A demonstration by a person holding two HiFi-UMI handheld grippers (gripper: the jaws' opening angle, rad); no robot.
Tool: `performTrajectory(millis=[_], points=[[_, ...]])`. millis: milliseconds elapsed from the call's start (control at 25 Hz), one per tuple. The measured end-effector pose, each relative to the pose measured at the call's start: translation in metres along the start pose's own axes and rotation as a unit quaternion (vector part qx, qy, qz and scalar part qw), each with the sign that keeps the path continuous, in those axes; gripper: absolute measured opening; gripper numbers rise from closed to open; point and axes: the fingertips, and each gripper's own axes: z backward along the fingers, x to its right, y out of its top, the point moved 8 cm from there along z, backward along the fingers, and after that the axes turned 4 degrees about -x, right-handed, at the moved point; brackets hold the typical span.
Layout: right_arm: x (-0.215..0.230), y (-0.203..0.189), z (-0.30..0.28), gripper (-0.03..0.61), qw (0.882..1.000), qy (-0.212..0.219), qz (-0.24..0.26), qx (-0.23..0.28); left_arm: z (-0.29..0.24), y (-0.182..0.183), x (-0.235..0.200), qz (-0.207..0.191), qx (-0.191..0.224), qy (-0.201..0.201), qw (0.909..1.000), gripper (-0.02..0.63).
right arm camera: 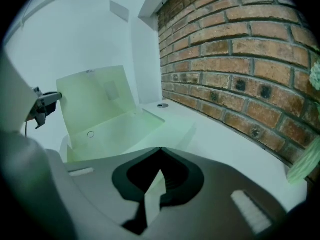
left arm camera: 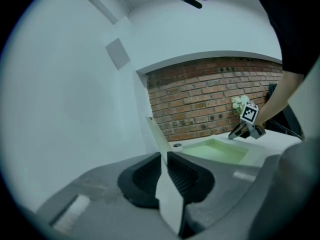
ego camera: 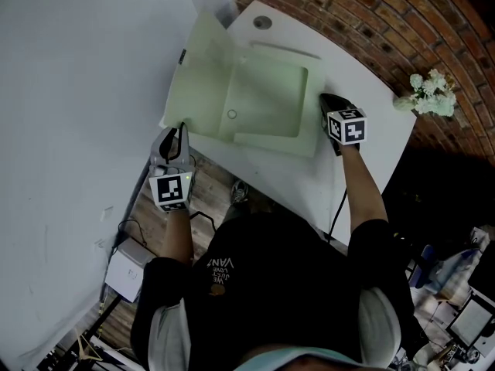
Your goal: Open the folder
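Lying on the table [ego camera: 363, 91], folder [ego camera: 267, 99] is already well open: body flat, big flap [ego camera: 203, 68] lifted on the person's left and tilted back toward the white wall [ego camera: 77, 91]; can't tell if it touches the wall. The fold runs roughly away from the person, so the flap swings sideways, left, not fwd. L gripper [ego camera: 181, 132] is at the flap's near edge. Its own view shows the thin sheet running edge-on between the pads, jaws almost together and nipped on it, though the grip looks light. R gripper [ego camera: 326, 104] sits on the opposite side, at the body's right edge, jaws closed w/ the tips meeting and a pale sliver of folder caught between them, pinning the body down. So it's L that's on the moving part, w/ R as anchor across the folder. Judging by the angle, the job's nearly done. Any further swing goes away from R, w/ little room before the wall.
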Motion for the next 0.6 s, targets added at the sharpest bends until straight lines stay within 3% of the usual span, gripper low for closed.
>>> performTrajectory(millis=[600], points=[[-0.003, 0.0, 0.0, 0.0, 1.0, -0.022, -0.007, -0.003, -0.008, -0.034, -0.032, 0.067, -0.048, 0.026, 0.9963, 0.061]])
